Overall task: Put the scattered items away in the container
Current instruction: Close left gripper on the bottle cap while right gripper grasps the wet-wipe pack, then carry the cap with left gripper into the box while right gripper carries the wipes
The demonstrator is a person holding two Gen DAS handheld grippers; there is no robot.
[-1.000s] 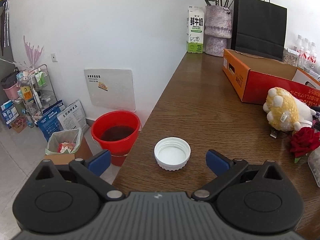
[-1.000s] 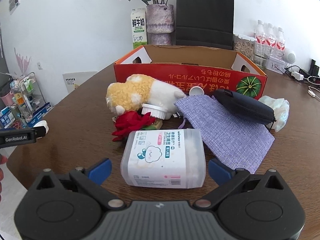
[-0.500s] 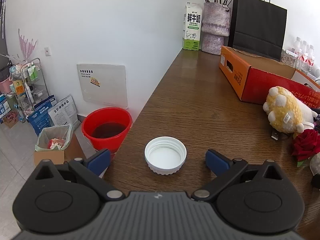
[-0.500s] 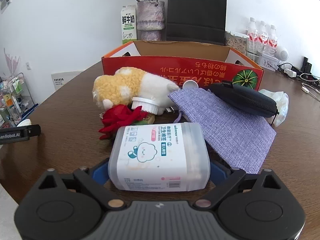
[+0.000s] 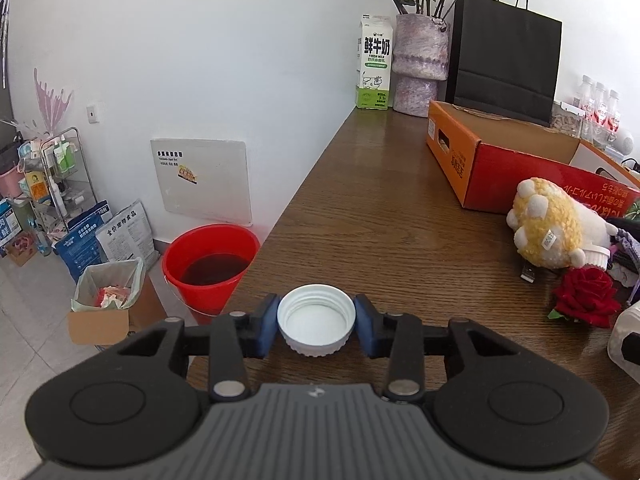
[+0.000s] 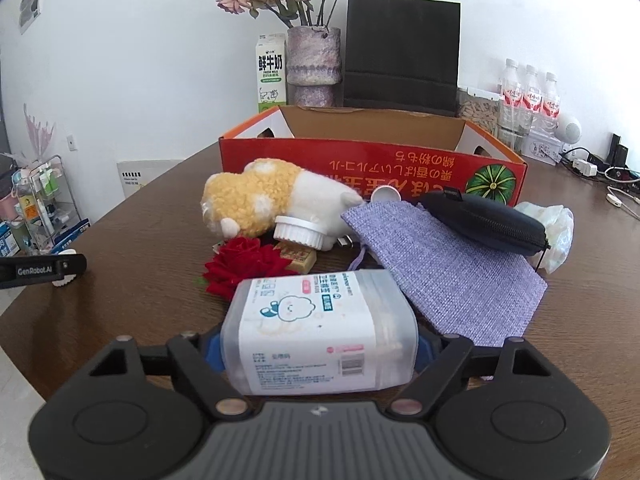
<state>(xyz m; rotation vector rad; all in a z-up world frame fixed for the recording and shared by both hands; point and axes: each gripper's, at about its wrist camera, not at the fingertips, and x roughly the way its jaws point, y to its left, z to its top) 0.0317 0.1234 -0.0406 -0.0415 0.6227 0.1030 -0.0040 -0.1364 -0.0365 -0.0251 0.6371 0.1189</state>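
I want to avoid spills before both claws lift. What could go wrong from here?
1. The left claw has just been closing on the white lid by its round ribbed rim; it may slip or pop out and fall off the nearby table edge toward the red bucket.
2. The right claw, also just closing, holds the cotton swab box only at its near end, so the box may tilt and knock the red rose.

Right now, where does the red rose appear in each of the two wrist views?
Left wrist view: the red rose lies at the far right, below the plush toy.
Right wrist view: the red rose lies left of centre, just behind the cotton swab box.
Shared landmark: the milk carton by the wall.
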